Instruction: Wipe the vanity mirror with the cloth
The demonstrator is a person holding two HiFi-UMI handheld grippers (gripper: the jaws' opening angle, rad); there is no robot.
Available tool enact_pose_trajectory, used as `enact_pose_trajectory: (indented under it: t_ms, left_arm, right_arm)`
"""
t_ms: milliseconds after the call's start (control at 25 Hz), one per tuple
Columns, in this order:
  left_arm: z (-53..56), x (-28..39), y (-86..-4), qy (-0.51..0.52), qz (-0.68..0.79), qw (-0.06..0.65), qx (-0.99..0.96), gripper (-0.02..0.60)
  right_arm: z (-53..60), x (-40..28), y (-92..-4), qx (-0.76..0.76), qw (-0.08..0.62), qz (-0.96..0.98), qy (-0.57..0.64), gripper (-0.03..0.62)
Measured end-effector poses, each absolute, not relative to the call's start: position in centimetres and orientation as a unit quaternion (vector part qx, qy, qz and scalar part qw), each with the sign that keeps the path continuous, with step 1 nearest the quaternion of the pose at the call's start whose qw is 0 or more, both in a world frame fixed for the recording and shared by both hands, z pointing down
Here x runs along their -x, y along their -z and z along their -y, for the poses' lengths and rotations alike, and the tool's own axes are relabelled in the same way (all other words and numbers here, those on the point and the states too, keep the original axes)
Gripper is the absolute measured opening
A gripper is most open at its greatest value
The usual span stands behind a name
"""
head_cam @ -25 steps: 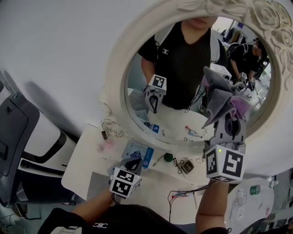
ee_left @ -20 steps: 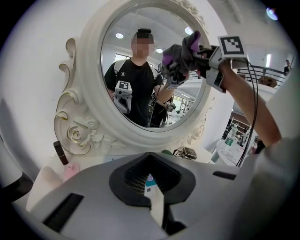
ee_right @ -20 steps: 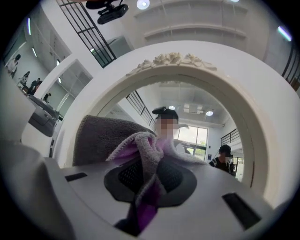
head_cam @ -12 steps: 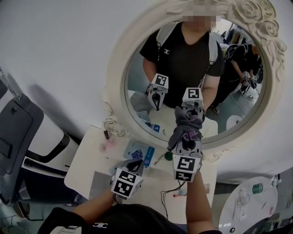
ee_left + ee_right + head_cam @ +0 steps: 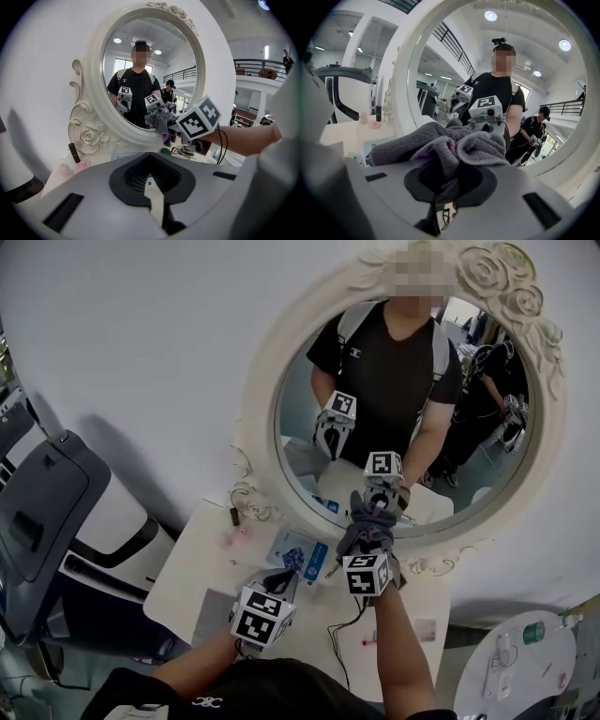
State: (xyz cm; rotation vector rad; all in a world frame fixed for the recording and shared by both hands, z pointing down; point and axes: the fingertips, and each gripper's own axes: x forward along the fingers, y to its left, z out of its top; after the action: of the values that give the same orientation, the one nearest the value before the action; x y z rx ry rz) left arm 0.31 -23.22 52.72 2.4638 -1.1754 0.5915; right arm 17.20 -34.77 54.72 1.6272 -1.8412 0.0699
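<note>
The oval vanity mirror [image 5: 403,381] stands upright in an ornate white frame [image 5: 258,427] at the back of the vanity table. My right gripper [image 5: 370,538] is shut on a bunched grey-and-purple cloth [image 5: 367,521], held at the mirror's lower edge. Whether the cloth touches the glass I cannot tell. In the right gripper view the cloth [image 5: 440,145] covers the jaws and the mirror frame [image 5: 401,84] fills the background. My left gripper [image 5: 278,579] hovers low over the table, shut and empty. In the left gripper view the mirror [image 5: 150,70] and cloth [image 5: 161,124] lie ahead.
The white vanity table [image 5: 202,573] carries a blue packet [image 5: 309,557], a pink item [image 5: 246,532], a small dark tube [image 5: 234,517] and cables [image 5: 349,620]. A dark chair [image 5: 47,512] stands at the left, a round white table [image 5: 511,662] at lower right.
My right gripper carried the cloth from the right side of the mirror down and left to its lower edge. The left gripper stayed low over the table.
</note>
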Motion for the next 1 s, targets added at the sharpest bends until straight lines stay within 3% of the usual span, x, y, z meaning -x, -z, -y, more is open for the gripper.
enact_pose_trajectory:
  t_ms: [360, 520, 760, 1000]
  left_arm:
    - [20.7, 1.6, -52.0, -0.195, 0.436, 0.171, -0.862, -0.001]
    - [20.2, 2.1, -51.8, -0.193, 0.44, 0.17, -0.86, -0.002]
    - [19.8, 2.6, -51.8, -0.19, 0.448, 0.173, -0.856, -0.002]
    - [20.0, 4.3, -51.7, -0.183, 0.467, 0.175, -0.847, -0.002]
  right_arm:
    - [33.9, -16.6, -54.1, -0.605, 0.348, 0.713, -0.071, 0.051]
    - [33.5, -14.0, -45.4, -0.612, 0.256, 0.749, -0.004, 0.051]
    - [33.2, -12.1, -24.6, -0.626, 0.082, 0.756, 0.175, 0.051]
    - [35.2, -11.4, -12.2, -0.642, 0.003, 0.731, 0.229, 0.051]
